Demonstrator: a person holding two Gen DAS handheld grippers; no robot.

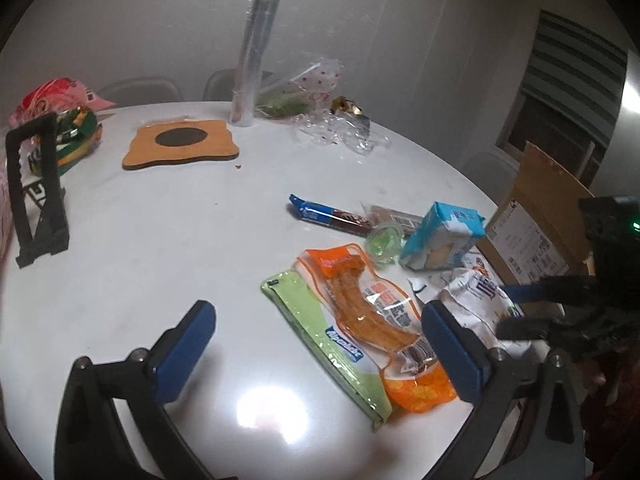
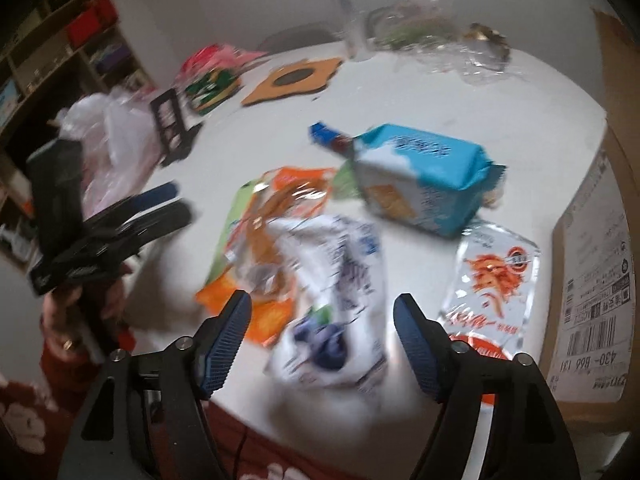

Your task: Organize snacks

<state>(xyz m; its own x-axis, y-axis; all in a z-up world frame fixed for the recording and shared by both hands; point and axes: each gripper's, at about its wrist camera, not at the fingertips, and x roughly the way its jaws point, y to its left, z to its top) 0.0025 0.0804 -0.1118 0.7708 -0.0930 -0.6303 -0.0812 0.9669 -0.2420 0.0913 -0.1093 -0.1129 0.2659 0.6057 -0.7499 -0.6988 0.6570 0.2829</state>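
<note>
Left wrist view first: the left tool (image 1: 316,344) hangs over the white worktop (image 1: 160,240) with its jaws spread as wide as they go, nothing between them but bare surface, though the right-hand pad sits right at the edge of the orange snack pouch (image 1: 376,320), which lies on top of a green packet (image 1: 324,340). Just past the pouch there's a blue cracker pack (image 1: 442,236) tipped on its side, a small green jelly cup (image 1: 384,240) and a blue wafer bar (image 1: 328,216) further ahead. My guess is the snacks are all dumped loose near the cardboard box (image 1: 540,216) on the right because that's where they're meant to end up. Right wrist view is pretty blurry, but the right tool (image 2: 322,340) is partly open and pointed down at a white blueberry pouch (image 2: 340,308) that sits between its pads; I don't see the pads pressing on it, so I'd call it not gripped yet. A clear pouch with red print (image 2: 492,280) lies just right of that tool, up against the box. Looks like the blueberry pouch is the next pick.
</note>
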